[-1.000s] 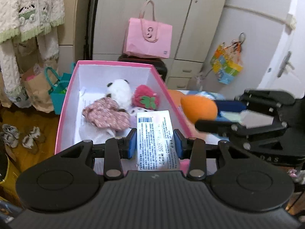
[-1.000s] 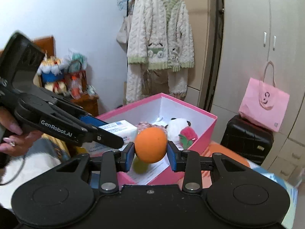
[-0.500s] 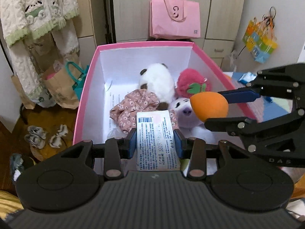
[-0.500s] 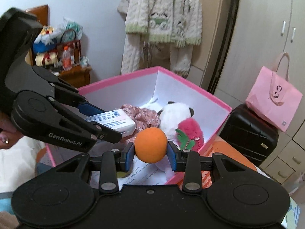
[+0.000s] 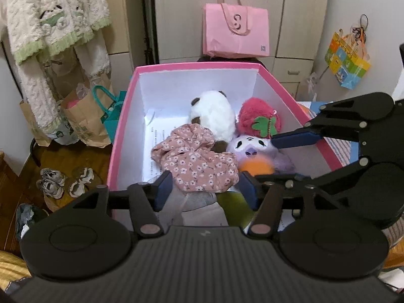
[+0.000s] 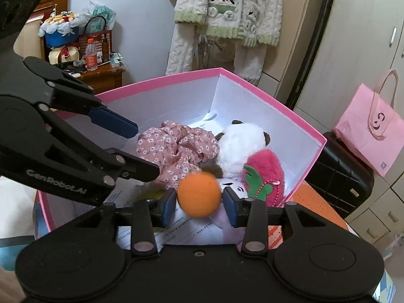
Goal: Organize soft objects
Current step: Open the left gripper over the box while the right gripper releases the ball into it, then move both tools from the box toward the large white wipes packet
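Low in the centre of the right-wrist view, the round orange foam ball (image 6: 198,194) (light, squashy, best pinched across its middle) sits blurred between the right gripper (image 6: 199,203)'s just-parted jaws over the pink-rimmed cardboard box (image 6: 298,121) — the left gripper (image 5: 205,189), just opened, holds nothing.

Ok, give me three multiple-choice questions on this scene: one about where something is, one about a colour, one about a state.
1. Where is the strawberry plush?
A. on the floor
B. in the pink box, beside the panda plush
C. hanging on the wardrobe

2. What colour is the ball?
A. green
B. blue
C. orange

3. How do the fingers of the left gripper stand?
A. open, gripping nothing
B. shut on the ball
C. shut tight, pads touching

Answers: B, it lies against the panda inside the box walls; C, it is plainly orange; A, the fingers have just been opening and press on nothing.
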`<action>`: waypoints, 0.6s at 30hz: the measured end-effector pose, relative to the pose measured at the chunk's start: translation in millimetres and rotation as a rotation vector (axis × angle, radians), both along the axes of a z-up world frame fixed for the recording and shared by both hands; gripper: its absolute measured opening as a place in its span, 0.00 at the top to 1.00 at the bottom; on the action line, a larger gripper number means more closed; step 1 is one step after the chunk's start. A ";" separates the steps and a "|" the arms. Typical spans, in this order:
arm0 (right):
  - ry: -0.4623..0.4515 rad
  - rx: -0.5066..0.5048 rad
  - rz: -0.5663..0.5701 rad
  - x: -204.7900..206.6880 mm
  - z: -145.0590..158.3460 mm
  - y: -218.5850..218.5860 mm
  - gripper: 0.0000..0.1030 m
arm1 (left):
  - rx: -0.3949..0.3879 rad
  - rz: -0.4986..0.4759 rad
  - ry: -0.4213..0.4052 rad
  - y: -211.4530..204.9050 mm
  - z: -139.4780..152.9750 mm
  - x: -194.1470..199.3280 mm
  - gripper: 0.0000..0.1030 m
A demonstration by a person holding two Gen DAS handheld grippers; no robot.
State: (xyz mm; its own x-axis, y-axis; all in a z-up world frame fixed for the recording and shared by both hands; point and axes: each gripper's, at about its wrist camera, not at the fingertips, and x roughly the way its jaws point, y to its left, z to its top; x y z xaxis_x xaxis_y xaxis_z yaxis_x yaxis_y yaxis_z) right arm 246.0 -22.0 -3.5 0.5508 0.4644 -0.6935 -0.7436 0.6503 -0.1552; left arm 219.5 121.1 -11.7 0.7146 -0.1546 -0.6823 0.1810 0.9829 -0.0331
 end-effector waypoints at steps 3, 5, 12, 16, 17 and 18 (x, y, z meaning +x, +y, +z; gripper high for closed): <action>-0.026 -0.007 -0.009 -5.8 4.0 1.1 0.33 | -0.013 0.010 -0.018 4.9 6.1 -6.6 0.40; -0.041 -0.009 -0.014 -10.7 7.0 0.6 0.33 | -0.028 0.011 -0.029 9.5 11.8 -12.3 0.37; -0.075 -0.021 -0.014 -30.2 21.2 -6.5 0.32 | -0.039 -0.039 -0.041 11.9 28.3 -34.1 0.32; -0.085 -0.013 -0.007 -45.3 31.5 -11.8 0.29 | -0.103 -0.044 -0.044 18.2 38.3 -46.1 0.20; -0.089 -0.013 -0.005 -49.4 34.1 -13.1 0.27 | -0.119 -0.049 -0.039 19.9 40.0 -49.1 0.20; -0.094 -0.015 -0.004 -53.3 36.4 -14.2 0.25 | -0.130 -0.058 -0.031 20.8 41.4 -52.3 0.20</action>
